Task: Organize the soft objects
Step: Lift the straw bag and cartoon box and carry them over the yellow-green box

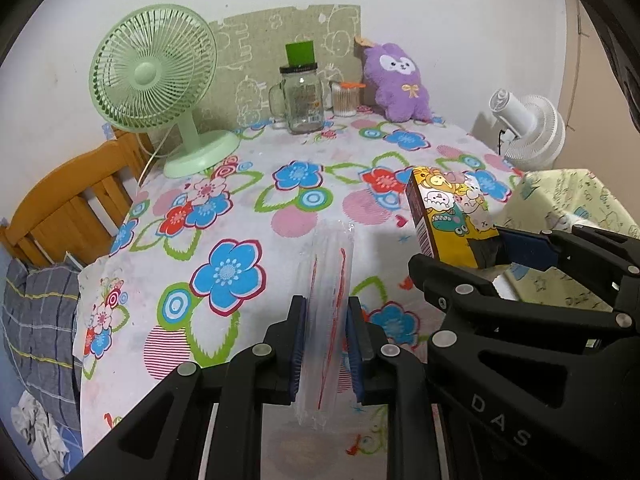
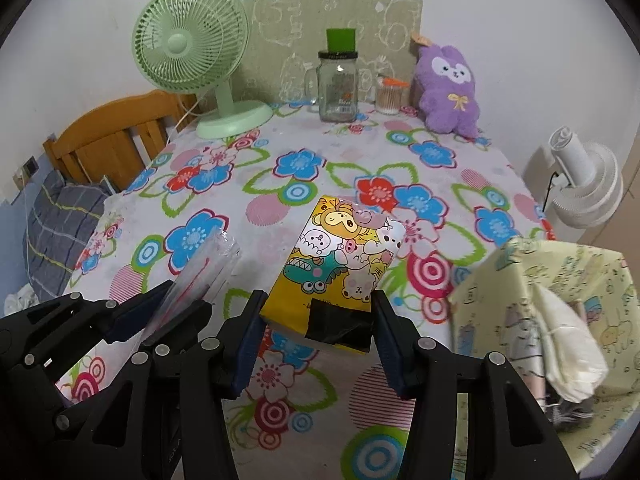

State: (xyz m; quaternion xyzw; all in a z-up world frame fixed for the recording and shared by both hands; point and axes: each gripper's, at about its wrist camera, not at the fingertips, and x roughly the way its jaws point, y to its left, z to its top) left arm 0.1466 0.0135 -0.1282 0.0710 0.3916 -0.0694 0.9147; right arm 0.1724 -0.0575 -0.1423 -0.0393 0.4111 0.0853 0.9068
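My left gripper (image 1: 327, 316) is shut on a clear plastic zip bag (image 1: 330, 292) with a red seal line, held above the flowered table; it also shows in the right wrist view (image 2: 204, 268). My right gripper (image 2: 318, 312) is shut on a yellow cartoon tissue pack (image 2: 340, 256), held above the table; the pack also shows in the left wrist view (image 1: 448, 212), close to the right of the bag. A purple plush toy (image 2: 450, 88) sits at the table's far right against the wall.
A green desk fan (image 2: 192, 52), a glass mug jar (image 2: 338, 86) and a jar of cotton swabs (image 2: 389, 98) stand at the back. A white fan (image 2: 580, 184) and a pale yellow cloth-covered stand (image 2: 560, 320) are on the right. A wooden chair (image 2: 116, 136) is on the left.
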